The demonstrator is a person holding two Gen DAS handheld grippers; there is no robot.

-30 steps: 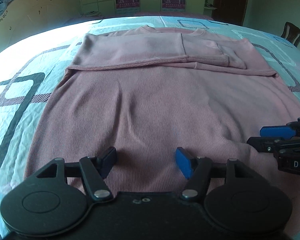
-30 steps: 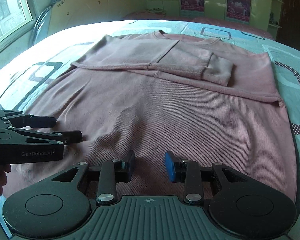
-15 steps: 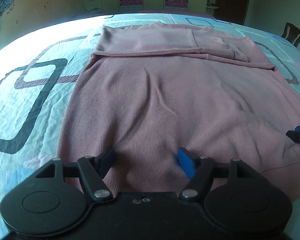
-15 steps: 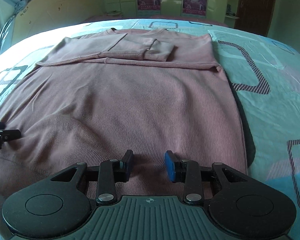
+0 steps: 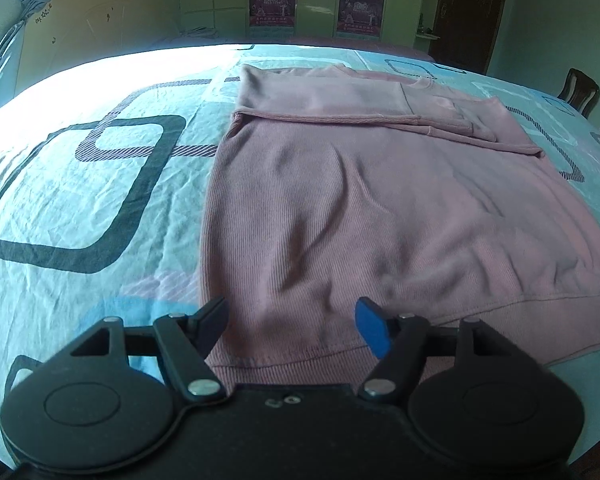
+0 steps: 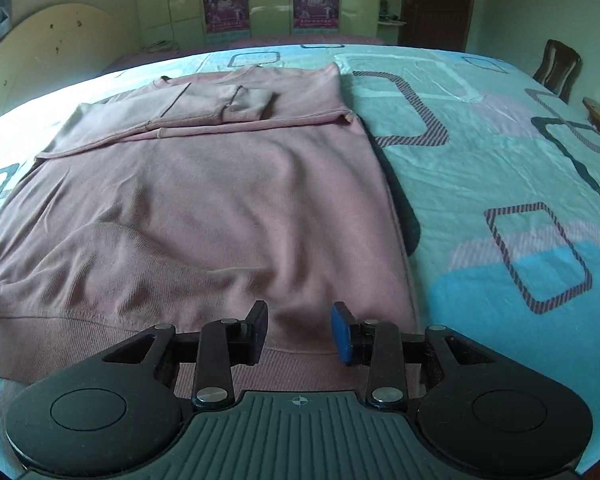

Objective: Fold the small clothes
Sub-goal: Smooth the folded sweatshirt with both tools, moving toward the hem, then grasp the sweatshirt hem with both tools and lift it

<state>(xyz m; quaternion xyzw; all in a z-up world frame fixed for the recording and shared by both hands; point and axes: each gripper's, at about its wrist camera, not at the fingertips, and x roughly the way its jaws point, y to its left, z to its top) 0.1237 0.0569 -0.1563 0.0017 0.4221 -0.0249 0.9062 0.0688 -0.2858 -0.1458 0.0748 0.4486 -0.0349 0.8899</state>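
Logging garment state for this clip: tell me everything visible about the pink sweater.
The pink sweater is a fine-ribbed knit, lying flat on the patterned bedsheet, neckline far, ribbed hem nearest. Both sleeves are folded across the chest, cuffs overlapping. Soft wrinkles cross the body. The open left claw and right claw sit over the hem's corners.

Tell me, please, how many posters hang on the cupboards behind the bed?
2: one magenta printed poster on the left pale green cupboard door, another magenta printed poster to its right. Others may lie outside the view.
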